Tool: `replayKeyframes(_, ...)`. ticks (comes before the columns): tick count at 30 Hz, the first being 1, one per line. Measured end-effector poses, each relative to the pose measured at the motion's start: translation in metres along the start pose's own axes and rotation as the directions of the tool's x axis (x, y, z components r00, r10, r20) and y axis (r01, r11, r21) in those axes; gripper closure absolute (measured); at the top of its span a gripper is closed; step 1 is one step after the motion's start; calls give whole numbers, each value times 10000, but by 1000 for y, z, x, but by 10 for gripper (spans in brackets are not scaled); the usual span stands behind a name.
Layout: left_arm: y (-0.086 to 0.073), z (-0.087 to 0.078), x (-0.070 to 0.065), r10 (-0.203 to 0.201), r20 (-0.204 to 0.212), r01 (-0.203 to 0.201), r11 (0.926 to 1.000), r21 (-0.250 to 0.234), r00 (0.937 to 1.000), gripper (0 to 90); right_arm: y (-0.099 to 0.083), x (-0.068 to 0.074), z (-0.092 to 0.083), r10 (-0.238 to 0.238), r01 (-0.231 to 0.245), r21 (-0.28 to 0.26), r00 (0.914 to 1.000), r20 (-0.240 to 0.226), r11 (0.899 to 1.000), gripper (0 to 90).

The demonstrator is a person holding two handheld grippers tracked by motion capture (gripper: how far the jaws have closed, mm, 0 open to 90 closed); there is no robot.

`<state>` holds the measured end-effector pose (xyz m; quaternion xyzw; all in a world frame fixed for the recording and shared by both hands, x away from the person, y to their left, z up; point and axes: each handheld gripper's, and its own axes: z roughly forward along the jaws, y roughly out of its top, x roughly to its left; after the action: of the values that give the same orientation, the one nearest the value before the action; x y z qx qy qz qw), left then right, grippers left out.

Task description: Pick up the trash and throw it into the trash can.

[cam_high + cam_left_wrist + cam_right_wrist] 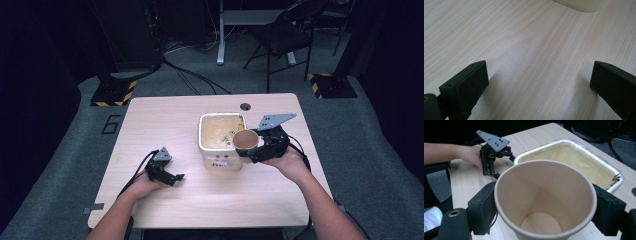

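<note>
My right gripper (248,148) is shut on a brown paper cup (245,140), held off the table at the near right corner of a white square tub (218,159). The cup (545,200) sits between the two black jaws, pressed on both sides, and its inside looks empty. Just beyond it the tub (574,157) shows a yellowish lining or filling. My left gripper (175,177) rests on the table left of the tub, open. Its jaws (536,82) stand wide apart over bare wood. The same gripper (492,157) lies farther off in the right gripper view.
The light wooden table (165,120) has a round cable hole (245,106) at its far edge. A corner of the tub (579,5) lies ahead of the left jaws. A folding chair (285,35) and floor cables stand beyond the table.
</note>
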<state>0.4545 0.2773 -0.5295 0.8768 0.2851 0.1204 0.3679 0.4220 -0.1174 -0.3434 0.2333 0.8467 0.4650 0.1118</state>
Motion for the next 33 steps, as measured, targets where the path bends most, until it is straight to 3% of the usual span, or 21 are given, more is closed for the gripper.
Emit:
replayKeyframes(15, 0, 0, 0, 23, -10, -23, 10000, 7, 10000, 18, 29, -11, 7, -18, 34, -324, 9989, 474, 9995, 188)
replayKeyframes(25, 0, 0, 0, 17, -6, -17, 10000, 1, 10000, 18, 58, -17, 8, -107, 168, -784, 9970, 771, 9968, 189)
replayKeyframes(33, 0, 0, 0, 21, -12, -21, 10000, 11, 10000, 18, 67, -23, 12, -15, 106, -894, 9949, 1007, 9959, 190)
